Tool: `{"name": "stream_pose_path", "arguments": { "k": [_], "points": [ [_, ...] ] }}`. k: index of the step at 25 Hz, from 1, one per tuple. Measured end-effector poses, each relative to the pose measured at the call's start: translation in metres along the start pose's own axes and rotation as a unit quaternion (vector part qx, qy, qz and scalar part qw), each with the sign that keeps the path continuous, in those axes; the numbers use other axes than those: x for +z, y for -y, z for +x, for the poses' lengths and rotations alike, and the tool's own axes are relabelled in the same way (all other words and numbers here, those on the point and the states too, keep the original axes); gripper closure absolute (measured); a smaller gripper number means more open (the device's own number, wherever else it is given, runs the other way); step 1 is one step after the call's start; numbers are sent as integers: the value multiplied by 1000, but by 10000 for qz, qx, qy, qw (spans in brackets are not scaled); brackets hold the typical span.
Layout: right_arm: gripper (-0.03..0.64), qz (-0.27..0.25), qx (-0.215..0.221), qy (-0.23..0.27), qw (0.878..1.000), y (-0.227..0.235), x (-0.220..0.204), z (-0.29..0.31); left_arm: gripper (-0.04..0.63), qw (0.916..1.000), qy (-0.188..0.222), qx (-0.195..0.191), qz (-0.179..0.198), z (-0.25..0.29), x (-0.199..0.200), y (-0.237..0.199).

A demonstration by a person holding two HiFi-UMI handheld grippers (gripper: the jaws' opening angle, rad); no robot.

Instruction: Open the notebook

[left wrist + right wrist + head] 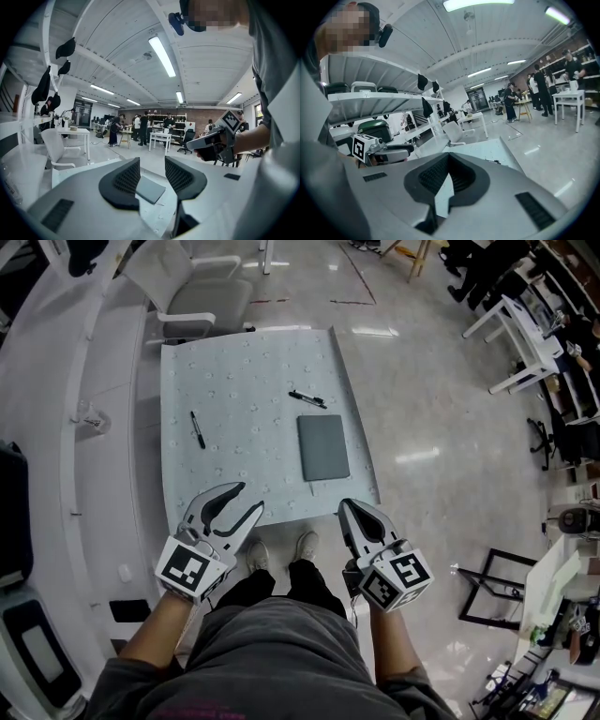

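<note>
Head view: tabletop (246,371) with a pale patterned cover. Closed grey notebook (322,447) lies flat, toward 4 o'clock from the tabletop's centre, touched by neither tool. Black pen (307,398) sits near the notebook at its 12 o'clock. Second pen (197,428) is well apart at the notebook's 9 o'clock. Left hand-held gripper (249,497) hovers at the near edge, 7 o'clock from the notebook, jaws spread, nothing in them. Right hand-held gripper (344,506) is at the notebook's 6 o'clock, jaws pressed together, empty. White chair (202,296) stands beyond the tabletop at 12 o'clock.

Left gripper view: jaws apart and empty. The notebook (150,189) shows through the gap, lying farther off on the tabletop. The right hand-held gripper is visible at 3 o'clock.

Right gripper view: jaws meet at the tips, holding nothing. Only the tabletop cover (487,152) shows beyond; the notebook can't be made out here.
</note>
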State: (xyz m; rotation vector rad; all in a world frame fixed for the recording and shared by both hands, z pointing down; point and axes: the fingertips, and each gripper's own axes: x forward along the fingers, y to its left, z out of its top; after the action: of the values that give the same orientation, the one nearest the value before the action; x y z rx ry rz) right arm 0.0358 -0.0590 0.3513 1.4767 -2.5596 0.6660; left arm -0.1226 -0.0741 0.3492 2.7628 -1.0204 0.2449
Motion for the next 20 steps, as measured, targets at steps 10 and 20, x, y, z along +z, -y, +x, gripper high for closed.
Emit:
{"name": "stream_pose_path", "arguments": {
  "k": [10,20],
  "points": [
    [615,78,112,-36,9999,36,5,13,430,9998,-218,-17,-15,49,-10,4],
    [615,239,325,-241,9989,102,9,25,429,9983,-570,133,-78,118,-18,15]
  ]
}}
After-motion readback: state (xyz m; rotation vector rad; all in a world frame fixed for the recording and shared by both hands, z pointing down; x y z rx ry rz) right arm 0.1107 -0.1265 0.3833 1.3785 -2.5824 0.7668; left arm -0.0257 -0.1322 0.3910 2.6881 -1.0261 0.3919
